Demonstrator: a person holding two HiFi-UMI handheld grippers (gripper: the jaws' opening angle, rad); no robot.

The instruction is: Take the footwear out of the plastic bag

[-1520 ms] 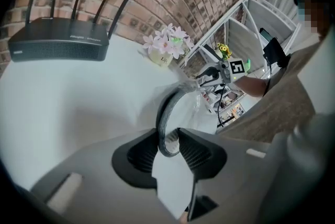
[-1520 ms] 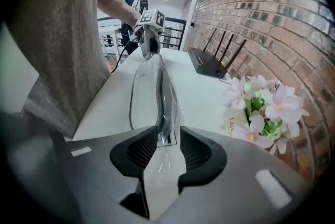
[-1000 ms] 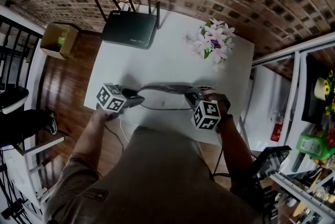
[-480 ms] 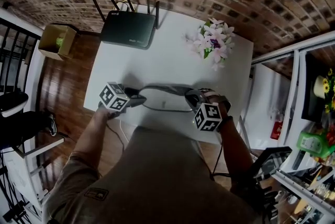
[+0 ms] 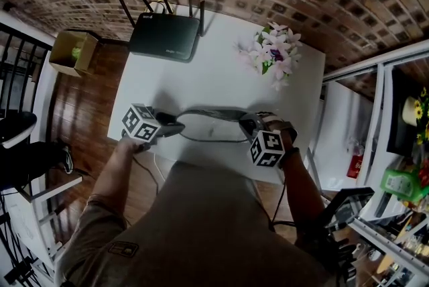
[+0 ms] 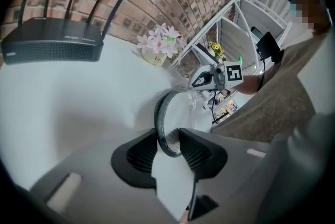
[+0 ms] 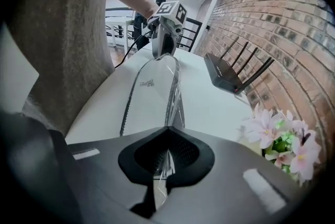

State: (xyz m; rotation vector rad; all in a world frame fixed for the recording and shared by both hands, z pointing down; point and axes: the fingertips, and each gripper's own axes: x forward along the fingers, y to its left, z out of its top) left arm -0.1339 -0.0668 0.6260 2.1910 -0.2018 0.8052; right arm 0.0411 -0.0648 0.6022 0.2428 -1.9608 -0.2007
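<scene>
One clear plastic bag (image 7: 176, 87) holds flat white footwear (image 7: 147, 94); right tongs (image 7: 166, 159) clenched on its film, left tongs (image 6: 168, 147), just closing, grasp the footwear's dark rim.

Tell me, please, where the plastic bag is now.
In the head view the plastic bag lies by the white table's near edge, its right end pinched in the right tool, router and flowers beyond.

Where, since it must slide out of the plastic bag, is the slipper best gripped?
Grip the slipper by the dark rim of its rounded end, coming in low from the left, opposite the right gripper pinching the clear bag. It lies flat, so that thin raised edge likely suits the jaws best.
</scene>
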